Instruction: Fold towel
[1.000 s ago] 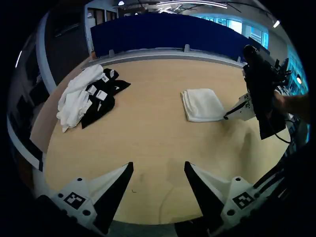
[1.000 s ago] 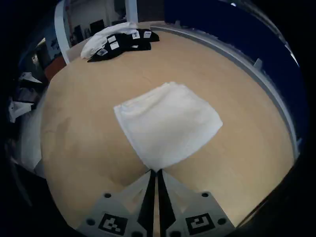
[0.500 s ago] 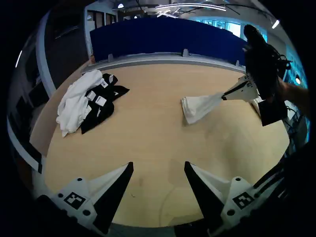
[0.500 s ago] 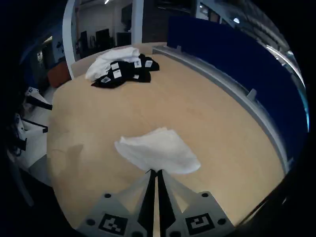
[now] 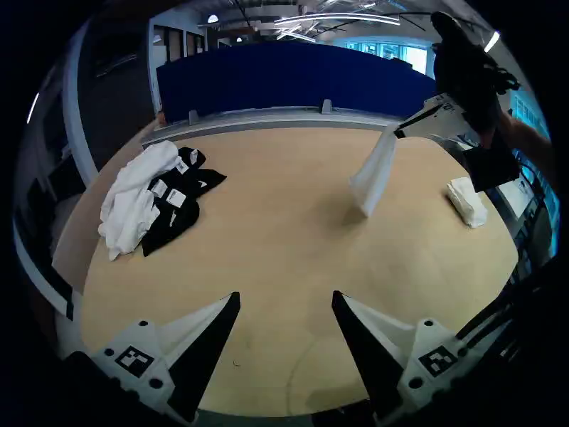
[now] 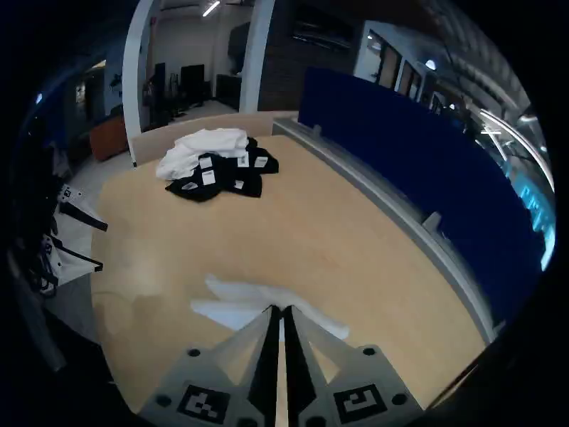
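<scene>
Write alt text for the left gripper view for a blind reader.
The right gripper, at upper right, holds a white towel by one edge so it hangs over the wooden table. A pile of white and black clothes lies at left, a folded white cloth at right; the left gripper has its jaws open in the foreground.

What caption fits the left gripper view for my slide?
The right tool holds a white towel hanging over the table; the left tool is open.
</scene>
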A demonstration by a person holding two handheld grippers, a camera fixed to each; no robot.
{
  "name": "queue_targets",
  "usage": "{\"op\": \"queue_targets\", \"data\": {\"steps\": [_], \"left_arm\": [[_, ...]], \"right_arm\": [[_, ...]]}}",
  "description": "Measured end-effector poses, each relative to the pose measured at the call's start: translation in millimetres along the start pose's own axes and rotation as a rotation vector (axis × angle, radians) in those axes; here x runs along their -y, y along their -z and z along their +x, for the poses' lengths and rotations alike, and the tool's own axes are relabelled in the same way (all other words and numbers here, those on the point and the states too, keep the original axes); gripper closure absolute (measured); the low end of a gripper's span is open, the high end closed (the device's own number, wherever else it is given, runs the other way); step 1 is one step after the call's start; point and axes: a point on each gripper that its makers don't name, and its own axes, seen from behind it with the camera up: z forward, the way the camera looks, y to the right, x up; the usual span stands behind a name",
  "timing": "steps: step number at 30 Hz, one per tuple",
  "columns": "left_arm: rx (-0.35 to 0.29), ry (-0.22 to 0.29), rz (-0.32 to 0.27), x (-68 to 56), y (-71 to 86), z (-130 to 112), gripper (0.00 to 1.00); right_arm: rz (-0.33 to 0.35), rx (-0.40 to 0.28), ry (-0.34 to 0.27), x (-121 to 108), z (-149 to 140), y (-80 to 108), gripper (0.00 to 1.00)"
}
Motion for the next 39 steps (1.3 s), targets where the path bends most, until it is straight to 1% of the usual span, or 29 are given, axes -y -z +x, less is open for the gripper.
{"op": "queue_targets", "data": {"steps": [9,21,27,33,39], "left_arm": [[-0.009,-0.006,-0.012,-5.8,0.8,5.9,0.04],[-0.009,-0.019,-0.015,-7.2,1.7,8.5,0.04],[-0.010,-0.025,-0.020,-9.8,1.5,9.0,0.04],[-0.010,-0.030,-0.019,-9.5,-0.1,9.4,0.04],[-0.016,-0.036,-0.008,-6.4,-0.8,13.3,0.04]], "right_arm": [[-0.016,-0.005,0.007,-12.3,3.2,14.0,0.96],[-0.028,-0.011,0.017,-27.6,6.8,27.5,0.96],[-0.030,-0.016,0.006,-33.1,6.2,33.9,0.96],[-0.036,-0.019,-0.023,-46.9,-2.1,43.0,0.96],[-0.061,-0.008,-0.044,-69.7,-21.7,61.9,0.96]]}}
